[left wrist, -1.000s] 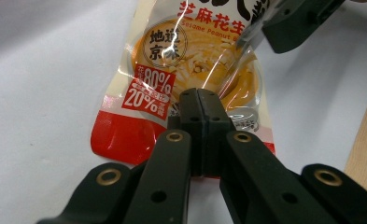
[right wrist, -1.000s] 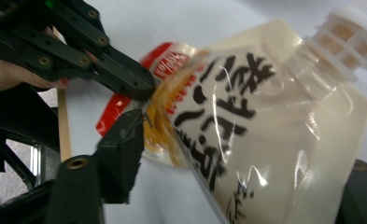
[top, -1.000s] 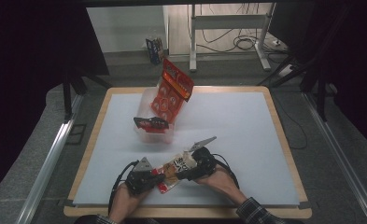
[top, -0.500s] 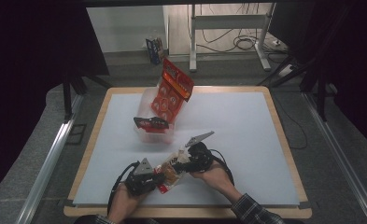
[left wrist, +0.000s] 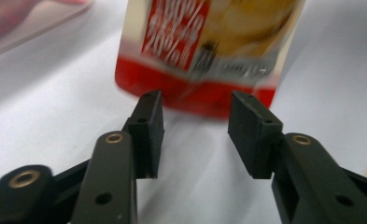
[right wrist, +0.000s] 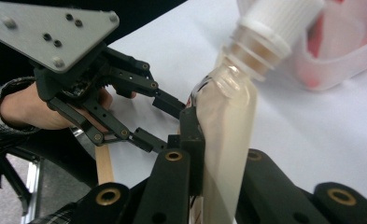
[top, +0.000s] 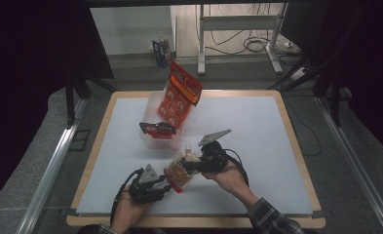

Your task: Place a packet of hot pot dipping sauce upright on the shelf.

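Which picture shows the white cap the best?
The right gripper view: the ribbed cap is close and big atop the pouch. The high view shows it tiny. The left gripper view shows the pouch's red bottom.

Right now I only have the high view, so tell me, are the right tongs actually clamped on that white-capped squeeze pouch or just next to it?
Observer: Clamped. In the right gripper view, the right tongs press both sides of the soft cream-coloured squeeze pouch with the white ribbed cap.
Operator: And the left tongs?
Observer: Open. In the left gripper view, the left tongs stand apart, short of the pouch's red bottom edge, not gripping it.
Operator: What's behind the cap?
Observer: The clear plastic tub on the white table, red packaging showing through its wall.
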`<state>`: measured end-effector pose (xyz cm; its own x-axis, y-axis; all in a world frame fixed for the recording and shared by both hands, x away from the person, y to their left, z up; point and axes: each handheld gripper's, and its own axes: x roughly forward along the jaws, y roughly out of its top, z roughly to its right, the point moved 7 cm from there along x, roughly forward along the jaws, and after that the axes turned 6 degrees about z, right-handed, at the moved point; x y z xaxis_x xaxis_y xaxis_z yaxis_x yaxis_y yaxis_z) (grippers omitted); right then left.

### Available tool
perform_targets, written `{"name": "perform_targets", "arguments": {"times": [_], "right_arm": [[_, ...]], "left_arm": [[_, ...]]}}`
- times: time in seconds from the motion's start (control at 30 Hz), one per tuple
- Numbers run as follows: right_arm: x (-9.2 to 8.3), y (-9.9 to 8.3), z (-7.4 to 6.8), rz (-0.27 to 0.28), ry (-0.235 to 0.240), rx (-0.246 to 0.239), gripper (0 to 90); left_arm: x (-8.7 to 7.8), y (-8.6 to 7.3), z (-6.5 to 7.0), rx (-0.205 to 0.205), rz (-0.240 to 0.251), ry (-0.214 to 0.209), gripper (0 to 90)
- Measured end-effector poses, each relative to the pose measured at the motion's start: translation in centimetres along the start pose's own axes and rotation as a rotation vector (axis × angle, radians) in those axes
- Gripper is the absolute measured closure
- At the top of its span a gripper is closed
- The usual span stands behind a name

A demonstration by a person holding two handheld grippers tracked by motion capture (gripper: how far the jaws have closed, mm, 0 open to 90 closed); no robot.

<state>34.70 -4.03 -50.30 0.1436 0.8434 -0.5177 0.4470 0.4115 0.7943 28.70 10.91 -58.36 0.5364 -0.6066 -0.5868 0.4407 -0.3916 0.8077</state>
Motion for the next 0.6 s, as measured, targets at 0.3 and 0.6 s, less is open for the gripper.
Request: {"name": "perform_targets", "arguments": {"times": [0.3, 0.6], "right_arm": [[-2.0, 1.2, 1.0, 0.006, -0.066, -0.053, 87.3], [-4.3, 2.9, 2.5, 0.009, -0.125, -0.074, 87.6]], "left_arm": [[-0.1, 0.2, 0.1, -0.009, 0.009, 0.003, 37.9], [-0.6, 0.5, 0.1, -0.050, 0.051, -0.011, 17.8]]}}
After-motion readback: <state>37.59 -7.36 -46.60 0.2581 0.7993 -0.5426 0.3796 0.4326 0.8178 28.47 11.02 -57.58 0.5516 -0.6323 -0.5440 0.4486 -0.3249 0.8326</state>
